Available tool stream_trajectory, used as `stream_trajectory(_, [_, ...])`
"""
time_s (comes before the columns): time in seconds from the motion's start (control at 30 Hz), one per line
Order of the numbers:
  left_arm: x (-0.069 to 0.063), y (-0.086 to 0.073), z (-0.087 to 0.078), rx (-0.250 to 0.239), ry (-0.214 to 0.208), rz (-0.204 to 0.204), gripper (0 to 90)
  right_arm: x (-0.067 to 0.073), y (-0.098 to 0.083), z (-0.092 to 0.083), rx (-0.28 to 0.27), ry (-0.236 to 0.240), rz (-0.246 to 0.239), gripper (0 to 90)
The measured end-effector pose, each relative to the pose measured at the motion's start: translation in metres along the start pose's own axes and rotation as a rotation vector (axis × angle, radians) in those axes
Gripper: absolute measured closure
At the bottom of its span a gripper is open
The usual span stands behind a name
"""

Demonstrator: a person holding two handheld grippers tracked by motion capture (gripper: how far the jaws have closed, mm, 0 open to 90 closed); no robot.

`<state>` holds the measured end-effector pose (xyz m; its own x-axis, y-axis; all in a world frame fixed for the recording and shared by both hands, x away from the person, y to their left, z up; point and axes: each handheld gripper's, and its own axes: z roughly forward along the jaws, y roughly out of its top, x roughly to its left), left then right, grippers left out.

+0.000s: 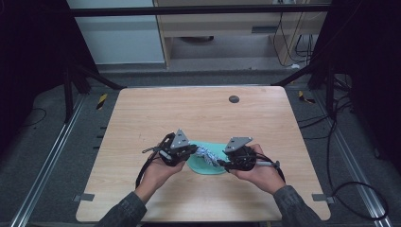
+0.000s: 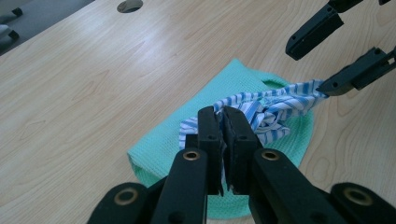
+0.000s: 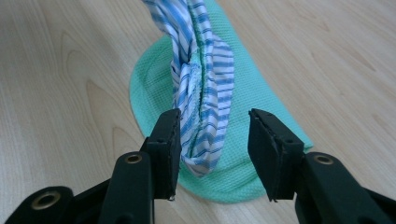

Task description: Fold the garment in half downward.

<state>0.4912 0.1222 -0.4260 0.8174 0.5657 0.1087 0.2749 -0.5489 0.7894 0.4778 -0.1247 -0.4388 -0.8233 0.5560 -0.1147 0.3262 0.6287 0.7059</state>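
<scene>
A mint-green cloth (image 1: 208,169) lies on the wooden table (image 1: 198,113) near its front, with a blue-and-white striped cloth (image 1: 208,155) bunched on top. My left gripper (image 1: 195,152) is shut on one end of the striped cloth (image 2: 275,105), which comes out just past its own jaw tips (image 2: 223,114). The fabric stretches, lifted off the green cloth (image 2: 177,140), toward my right gripper (image 2: 307,69). In the right gripper view the striped cloth (image 3: 205,79) hangs between my right gripper (image 3: 215,121) jaws, which stand open; it brushes one pad while the other is clear of it.
A dark round grommet (image 1: 233,99) sits in the tabletop at the far middle. Bare wood surrounds the cloths on all sides. Beyond the table edges are metal rails, a dark frame and cables on the floor (image 1: 350,189).
</scene>
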Motion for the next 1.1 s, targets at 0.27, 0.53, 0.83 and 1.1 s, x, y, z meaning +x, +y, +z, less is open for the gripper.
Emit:
stream_trajectory(0.27, [0.001, -0.003, 0.002, 0.012, 0.003, -0.002, 86.5, 0.004, -0.001, 0.005, 0.008, 0.018, 0.000, 53.0])
stream_trajectory(0.53, [0.002, -0.005, 0.003, 0.013, 0.003, -0.007, 86.5, 0.005, -0.001, 0.004, 0.005, 0.015, 0.001, 51.9])
stream_trajectory(0.83, [0.000, -0.004, -0.001, -0.004, -0.010, -0.010, 86.5, 0.003, -0.003, 0.012, 0.041, 0.011, -0.005, 54.3])
stream_trajectory(1.1, [0.002, -0.004, -0.005, -0.021, -0.022, -0.028, 86.6, -0.003, -0.007, 0.011, 0.062, 0.011, -0.007, 81.0])
